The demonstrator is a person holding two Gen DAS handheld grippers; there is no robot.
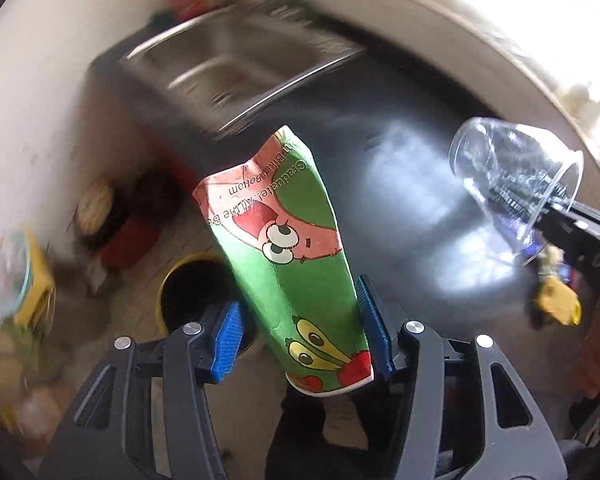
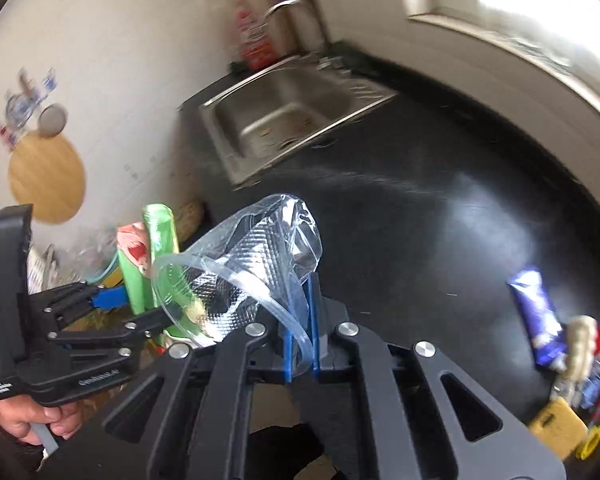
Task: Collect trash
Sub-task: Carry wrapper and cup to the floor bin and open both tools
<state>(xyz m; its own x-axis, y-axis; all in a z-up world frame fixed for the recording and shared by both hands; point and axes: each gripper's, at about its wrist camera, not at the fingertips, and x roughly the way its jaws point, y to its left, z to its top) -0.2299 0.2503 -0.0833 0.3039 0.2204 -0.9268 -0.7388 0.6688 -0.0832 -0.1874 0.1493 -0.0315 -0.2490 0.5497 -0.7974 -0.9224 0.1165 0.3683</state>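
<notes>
The left gripper (image 1: 300, 326) clamps the crumpled green paper cup (image 1: 288, 248) low on its body, above the yellow-rimmed bin (image 1: 188, 280). Beyond, right of the bin, the right gripper (image 2: 302, 320) pinches the clear plastic cup (image 2: 252, 264) by its wall. Both cups look light, soft, easily crushed; the plastic likely slippery.

Green cartoon-printed paper cup (image 1: 292, 264), clear plastic cup (image 2: 252, 264), black countertop (image 2: 420, 216), steel-grey sink (image 2: 284, 116).
</notes>
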